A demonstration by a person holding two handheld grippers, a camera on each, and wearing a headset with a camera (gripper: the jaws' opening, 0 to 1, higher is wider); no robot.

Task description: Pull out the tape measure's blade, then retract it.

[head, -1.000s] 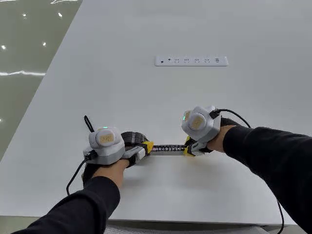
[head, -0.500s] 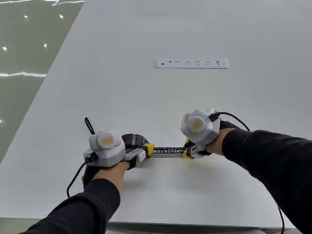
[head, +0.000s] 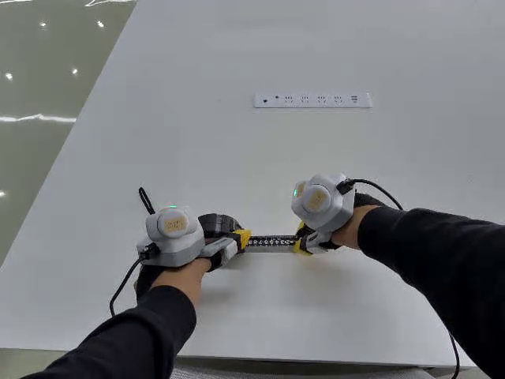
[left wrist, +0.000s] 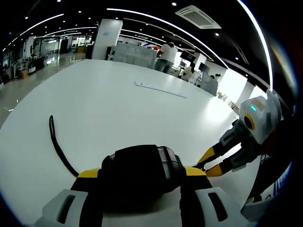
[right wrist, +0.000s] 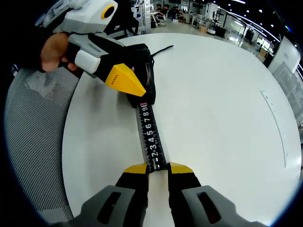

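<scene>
A black tape measure (head: 218, 227) lies near the front edge of the white table (head: 252, 158). My left gripper (head: 233, 241) is shut on its case (left wrist: 142, 172), yellow pads on either side. A short run of blade (head: 271, 240) with black numbers stretches right from the case. My right gripper (head: 301, 244) is shut on the blade's end (right wrist: 155, 163), which runs straight back to the case (right wrist: 142, 71). The right gripper (left wrist: 208, 165) stands at the right of the left gripper view, the left gripper (right wrist: 124, 80) at the top left of the right gripper view.
A white power strip (head: 312, 100) lies flat at the far middle of the table. A black wrist strap (left wrist: 57, 146) trails left from the case. The table's left edge drops to a glossy floor (head: 39, 95). People stand far behind the table (left wrist: 166, 56).
The blade's exposed length looks slightly shorter than a second ago, with the right gripper a little closer to the case. Both grips are unchanged.
</scene>
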